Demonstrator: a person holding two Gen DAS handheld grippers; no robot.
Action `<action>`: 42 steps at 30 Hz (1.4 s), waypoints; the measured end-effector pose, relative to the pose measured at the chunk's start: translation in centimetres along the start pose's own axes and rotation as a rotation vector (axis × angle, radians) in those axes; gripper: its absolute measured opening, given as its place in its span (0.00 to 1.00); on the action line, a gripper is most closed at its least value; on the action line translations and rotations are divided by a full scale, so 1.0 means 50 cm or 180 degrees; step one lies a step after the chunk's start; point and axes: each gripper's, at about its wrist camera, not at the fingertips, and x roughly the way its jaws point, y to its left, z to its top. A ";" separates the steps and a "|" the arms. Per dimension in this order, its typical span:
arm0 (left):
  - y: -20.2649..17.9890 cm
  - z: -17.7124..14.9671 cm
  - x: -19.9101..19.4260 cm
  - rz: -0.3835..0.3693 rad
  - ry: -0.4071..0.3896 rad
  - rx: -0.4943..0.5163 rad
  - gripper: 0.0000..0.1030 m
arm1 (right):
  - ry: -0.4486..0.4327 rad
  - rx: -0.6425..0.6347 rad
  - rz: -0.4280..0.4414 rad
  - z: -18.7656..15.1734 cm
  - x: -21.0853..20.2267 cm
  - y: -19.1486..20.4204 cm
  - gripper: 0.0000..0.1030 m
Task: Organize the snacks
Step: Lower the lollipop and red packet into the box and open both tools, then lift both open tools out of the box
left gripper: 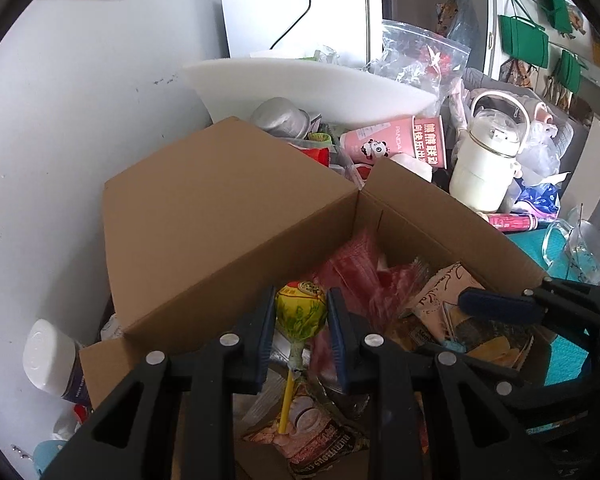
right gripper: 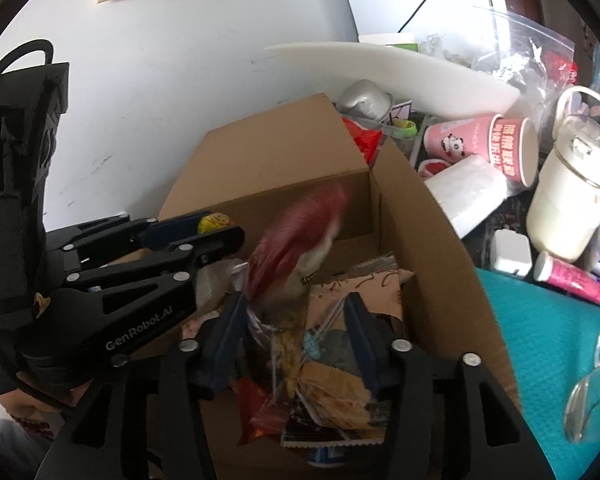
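Cardboard: brown open cardboard box (left gripper: 220, 216) against the pale wall, flaps raised, holding my snacks
Lollipop: yellow-green wrapped round lollipop on a yellow stick (left gripper: 300, 312), clenched at its head by my left gripper (left gripper: 300, 336) over the box's near left part
Red packet: blurred red-and-white snack packet (right gripper: 296, 236) in the air above the box, touching neither pad
Right gripper: my right gripper (right gripper: 296, 340) stands released, jaws parted over the tan and dark packets (right gripper: 340, 380) below
Count: one box, one lollipop, one red packet, several packets piled inside, too jumbled to number
Edges: pink panda paper cup (right gripper: 480, 148) and cream lidded jug (right gripper: 568, 200) crowd the box's right wall; teal mat (right gripper: 540, 340) lies bare beside it
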 end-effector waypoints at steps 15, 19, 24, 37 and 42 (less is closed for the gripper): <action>0.004 -0.005 -0.051 0.0206 -0.0164 0.0013 0.68 | -0.0100 0.0029 -0.0362 -0.005 -0.055 0.002 0.58; 0.001 -0.007 -0.075 0.0153 -0.0202 -0.0005 0.68 | -0.0103 0.0048 -0.0392 -0.015 -0.068 0.013 0.58; -0.006 -0.011 -0.115 0.0027 -0.0246 -0.0029 0.68 | -0.0198 0.0005 -0.0500 -0.020 -0.110 0.034 0.58; -0.030 -0.022 -0.322 -0.0050 -0.0707 0.0002 0.68 | -0.0647 -0.0111 -0.0750 -0.028 -0.292 0.115 0.58; -0.042 -0.046 -0.400 -0.0071 -0.0856 0.0030 0.68 | -0.0851 -0.0196 -0.0842 -0.044 -0.367 0.154 0.58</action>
